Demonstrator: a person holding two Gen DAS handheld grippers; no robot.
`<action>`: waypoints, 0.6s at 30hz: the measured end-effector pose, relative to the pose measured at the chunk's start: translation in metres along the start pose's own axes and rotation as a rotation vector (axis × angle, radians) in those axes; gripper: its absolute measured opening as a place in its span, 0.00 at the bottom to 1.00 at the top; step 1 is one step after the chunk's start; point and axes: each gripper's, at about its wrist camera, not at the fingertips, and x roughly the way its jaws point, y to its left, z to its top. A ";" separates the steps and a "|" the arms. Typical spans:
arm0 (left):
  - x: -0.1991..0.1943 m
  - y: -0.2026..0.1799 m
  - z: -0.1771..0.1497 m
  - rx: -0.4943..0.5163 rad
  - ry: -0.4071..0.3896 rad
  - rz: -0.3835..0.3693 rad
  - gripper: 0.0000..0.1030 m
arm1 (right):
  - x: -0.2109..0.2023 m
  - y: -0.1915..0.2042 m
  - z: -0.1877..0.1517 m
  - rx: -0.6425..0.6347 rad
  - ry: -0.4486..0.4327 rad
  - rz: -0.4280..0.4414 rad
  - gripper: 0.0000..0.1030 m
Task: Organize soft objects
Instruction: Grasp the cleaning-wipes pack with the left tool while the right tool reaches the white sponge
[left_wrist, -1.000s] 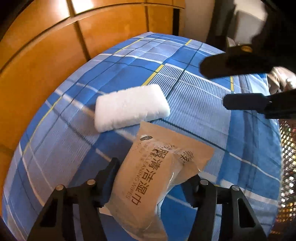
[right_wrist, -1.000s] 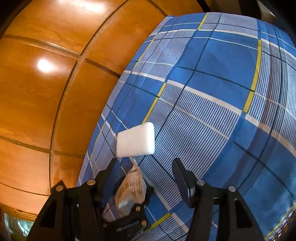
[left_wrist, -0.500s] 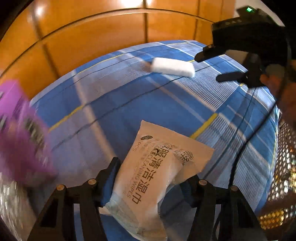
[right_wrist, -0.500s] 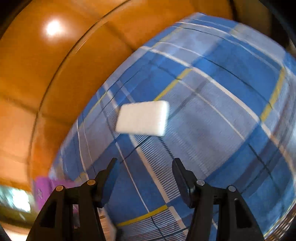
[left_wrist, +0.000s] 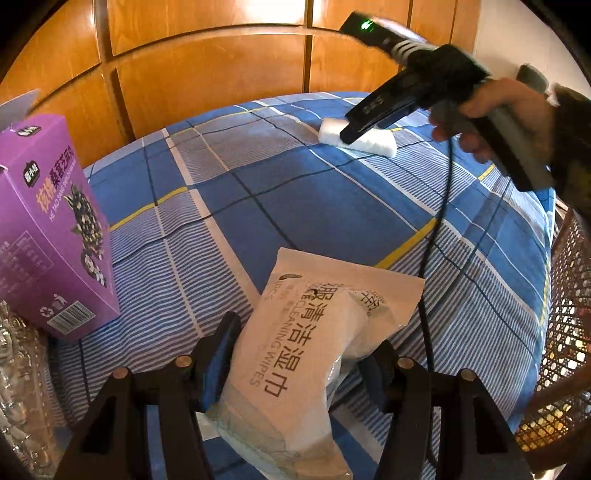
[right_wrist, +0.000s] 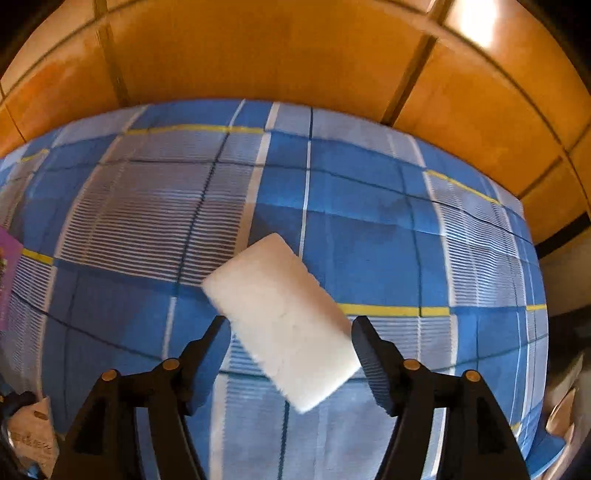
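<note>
One white sponge (right_wrist: 282, 321) lies diagonally between the opening right claw (right_wrist: 291, 332), untouched.

Right gripper (right_wrist: 290, 345) jaws opening over white sponge (right_wrist: 282, 319) on plaid cloth (right_wrist: 369, 229); contact unclear, blurred.

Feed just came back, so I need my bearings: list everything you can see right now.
Sponge: one, white, flat on the bedsheet between the right gripper's fingers, not pressed.
Wipes pack: one, beige, clamped in the left gripper.
Box: one, purple, upright at the sheet's left edge.
Bedsheet: one, blue plaid with yellow lines, under everything.
Wood panels: orange-brown, behind the bed.
Wicker: brown, at the right edge.
Clear plastic: lower left, unclear what.
Left gripper: black, shut on the pack.
Right gripper: black, jaws opening around the sponge.
Hand: one, holding the right gripper.
</note>
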 end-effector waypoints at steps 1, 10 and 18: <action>0.000 0.000 0.000 0.002 -0.003 -0.001 0.59 | 0.002 0.001 0.002 -0.006 0.002 0.003 0.74; -0.004 -0.001 -0.006 -0.006 -0.030 -0.011 0.60 | 0.015 -0.013 0.001 0.065 0.013 0.077 0.73; -0.002 0.000 -0.006 -0.017 -0.044 -0.004 0.60 | -0.005 0.017 -0.028 0.134 0.097 0.101 0.65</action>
